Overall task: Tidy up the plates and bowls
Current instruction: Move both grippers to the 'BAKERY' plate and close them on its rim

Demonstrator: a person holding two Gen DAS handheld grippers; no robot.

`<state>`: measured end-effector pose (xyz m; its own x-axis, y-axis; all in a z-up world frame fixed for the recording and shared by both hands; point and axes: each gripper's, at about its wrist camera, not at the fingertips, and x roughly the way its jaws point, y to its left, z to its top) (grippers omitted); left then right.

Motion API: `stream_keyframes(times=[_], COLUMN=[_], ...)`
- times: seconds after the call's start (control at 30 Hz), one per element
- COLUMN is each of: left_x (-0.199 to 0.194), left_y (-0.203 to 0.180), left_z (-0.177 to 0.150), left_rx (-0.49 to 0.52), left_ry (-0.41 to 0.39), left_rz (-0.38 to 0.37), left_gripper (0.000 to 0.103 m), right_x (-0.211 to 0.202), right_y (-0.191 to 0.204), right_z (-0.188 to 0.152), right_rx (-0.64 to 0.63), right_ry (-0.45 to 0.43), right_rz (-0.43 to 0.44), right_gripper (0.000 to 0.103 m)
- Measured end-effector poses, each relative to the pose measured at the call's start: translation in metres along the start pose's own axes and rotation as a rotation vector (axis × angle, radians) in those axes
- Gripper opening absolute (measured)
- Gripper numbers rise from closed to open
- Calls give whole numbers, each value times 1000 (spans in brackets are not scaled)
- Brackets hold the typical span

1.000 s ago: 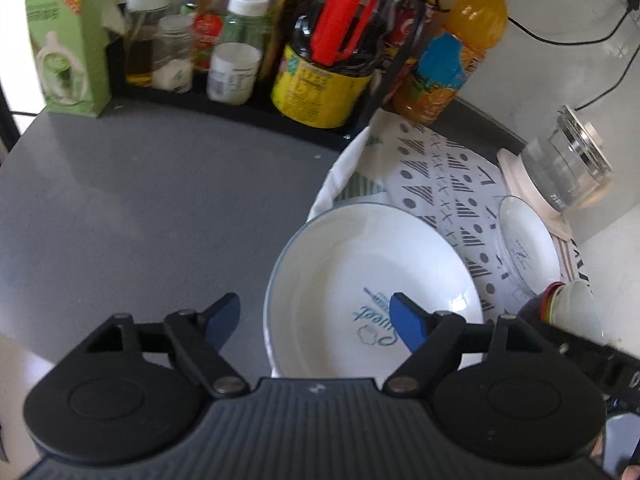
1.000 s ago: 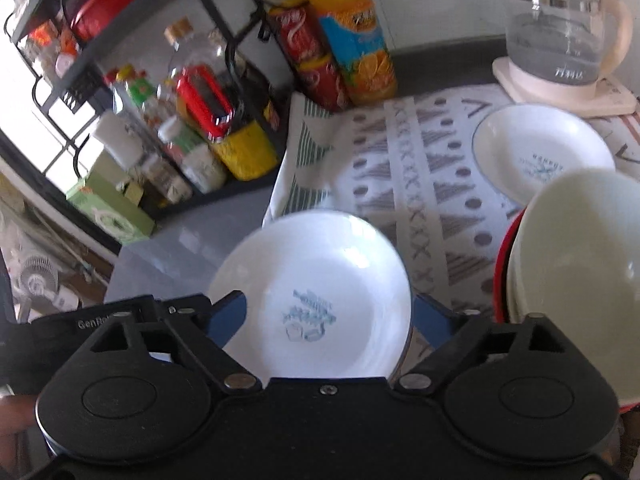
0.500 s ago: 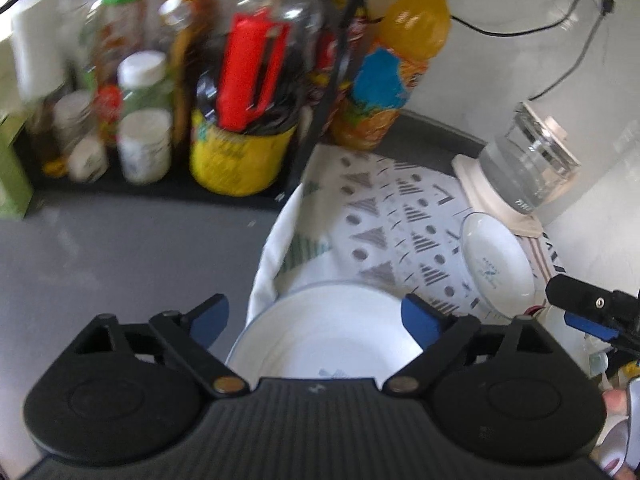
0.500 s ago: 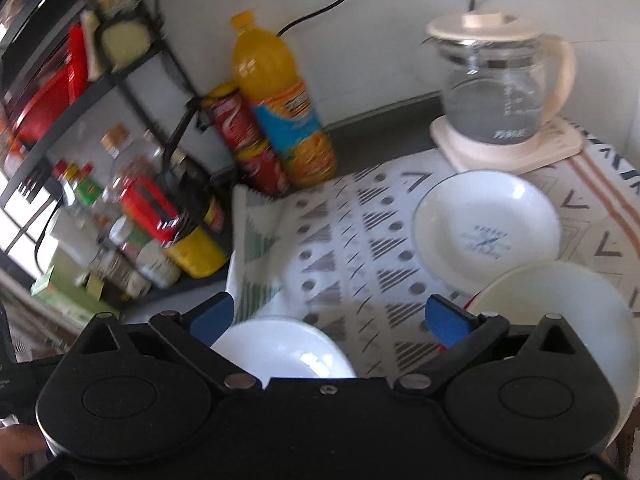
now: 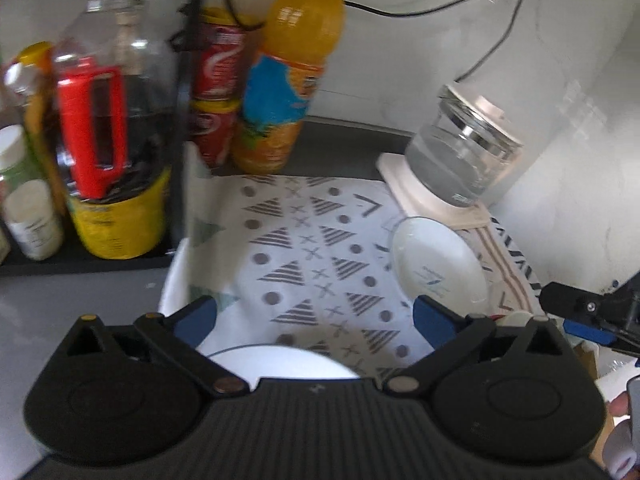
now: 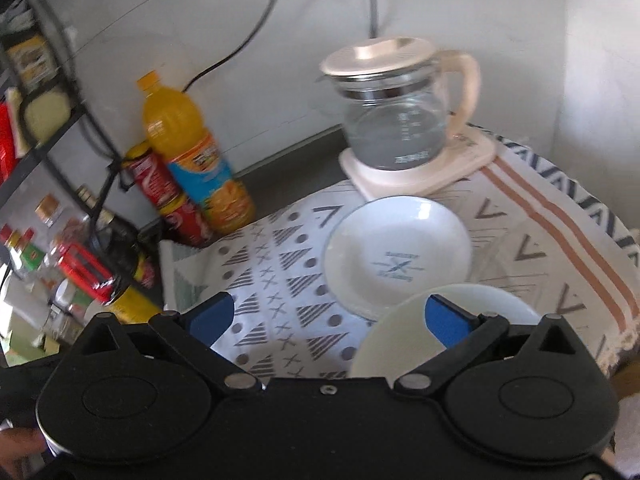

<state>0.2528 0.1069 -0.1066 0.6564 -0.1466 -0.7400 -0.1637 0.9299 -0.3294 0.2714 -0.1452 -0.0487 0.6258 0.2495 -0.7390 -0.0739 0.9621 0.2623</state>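
A small white plate with a blue logo (image 6: 396, 254) lies on the patterned cloth (image 6: 288, 280) in front of the kettle; it also shows in the left wrist view (image 5: 438, 268). A cream bowl (image 6: 444, 332) sits near my right gripper (image 6: 328, 316), which is open and empty above the cloth. A large white plate (image 5: 280, 362) lies just under my left gripper (image 5: 314, 314), which is open and empty. The right gripper's tip (image 5: 580, 312) shows at the right edge of the left wrist view.
A glass kettle (image 6: 404, 120) on a cream base stands at the back. An orange juice bottle (image 5: 288, 68), red cans (image 5: 212, 92) and a black rack with bottles and jars (image 5: 104, 128) stand at the back left. White walls close the corner.
Both grippers have tilted up and moved back towards the wall side; the large white plate has slid almost out of both views. Both stay open and empty.
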Motion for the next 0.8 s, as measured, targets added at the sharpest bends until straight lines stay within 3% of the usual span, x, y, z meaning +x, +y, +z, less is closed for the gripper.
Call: stream_keyframes(times=[0.4, 0.8], left_x=[43, 82], left_y=[-54, -88], left_z=[18, 24], left_rx=[34, -58], left_ry=[83, 99], left_rz=[-62, 22], left_gripper=[103, 103], right_x=[13, 53], right_y=[-58, -108], right_z=[25, 57], right_rx=[24, -48], right_ry=[23, 129], right_rz=[-31, 17], right_gripper=[103, 100])
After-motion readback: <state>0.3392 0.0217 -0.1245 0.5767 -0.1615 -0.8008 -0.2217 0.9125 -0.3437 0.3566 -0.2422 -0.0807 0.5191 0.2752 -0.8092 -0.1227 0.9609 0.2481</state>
